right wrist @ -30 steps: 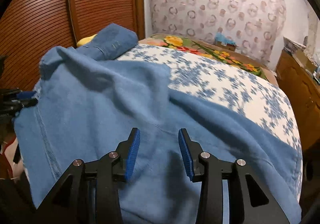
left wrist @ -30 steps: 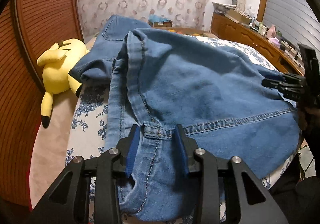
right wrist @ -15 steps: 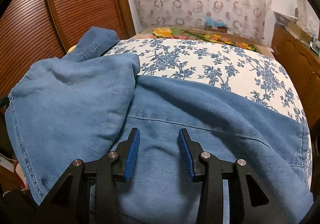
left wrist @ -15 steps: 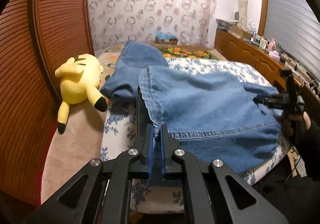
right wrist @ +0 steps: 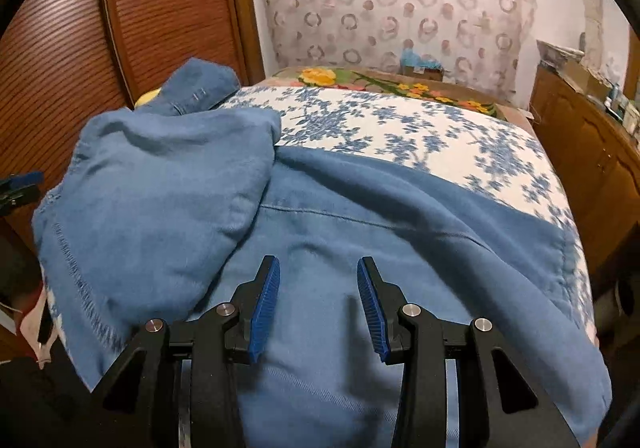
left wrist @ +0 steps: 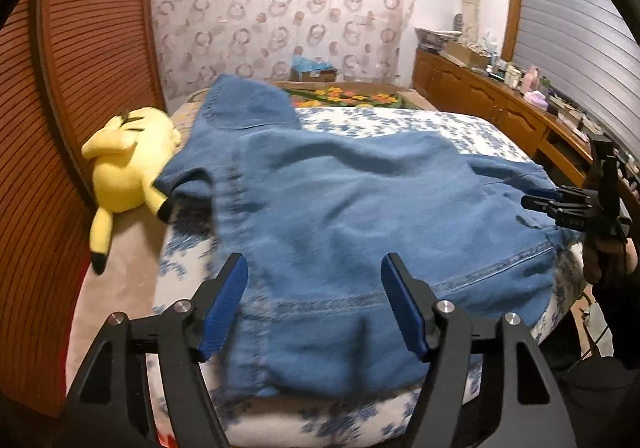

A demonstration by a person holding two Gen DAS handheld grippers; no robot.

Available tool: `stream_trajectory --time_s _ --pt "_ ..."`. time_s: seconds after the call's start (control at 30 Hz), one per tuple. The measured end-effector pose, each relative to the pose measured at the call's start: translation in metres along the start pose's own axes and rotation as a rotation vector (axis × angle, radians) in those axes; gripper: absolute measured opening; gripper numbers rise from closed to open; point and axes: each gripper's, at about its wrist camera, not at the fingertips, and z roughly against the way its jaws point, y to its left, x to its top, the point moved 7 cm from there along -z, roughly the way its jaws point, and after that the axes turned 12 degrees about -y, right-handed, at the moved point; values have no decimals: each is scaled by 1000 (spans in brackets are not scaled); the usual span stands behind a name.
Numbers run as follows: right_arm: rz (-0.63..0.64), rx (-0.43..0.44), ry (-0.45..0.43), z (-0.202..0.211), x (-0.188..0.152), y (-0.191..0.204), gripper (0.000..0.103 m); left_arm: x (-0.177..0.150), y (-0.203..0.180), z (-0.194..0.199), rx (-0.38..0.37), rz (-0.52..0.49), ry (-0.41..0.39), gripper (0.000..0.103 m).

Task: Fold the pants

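Blue jeans (left wrist: 360, 200) lie spread over the near end of the bed, one part folded across the other (right wrist: 160, 208). My left gripper (left wrist: 313, 264) hovers just above their near hem. Its jaws are opening wide and nothing is between the pads. My right gripper (right wrist: 318, 264) hangs open over the denim with its blue pads apart and no cloth pinched. In the left wrist view the right gripper (left wrist: 532, 200) shows at the right edge, held by a hand. The left gripper's tip (right wrist: 20, 184) peeks in at the left of the right wrist view.
The bed has a white sheet with blue flowers (left wrist: 400, 120) and a flowered blanket (left wrist: 344, 96) at its far end. A yellow plush toy (left wrist: 128, 160) lies at the left beside a slatted wooden wardrobe (left wrist: 80, 68). A cluttered wooden dresser (left wrist: 480, 100) runs along the right.
The left gripper was shut on the jeans' hem; it has opened, let go and lifted. The right gripper has slid sideways over the denim, still open.
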Motion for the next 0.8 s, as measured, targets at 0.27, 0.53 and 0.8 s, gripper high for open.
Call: stream_trajectory --time_s 0.27,0.53,0.8 --pt "-51 -73 -26 47 -19 -40 42 14 -61 -34 -81 -68 8 71" --pt "-101 -141 -53 93 -34 -89 42 22 -122 -65 -144 -136 41 71" --pt "-141 -158 -79 122 -45 -126 42 22 -166 -89 -157 -183 93 71"
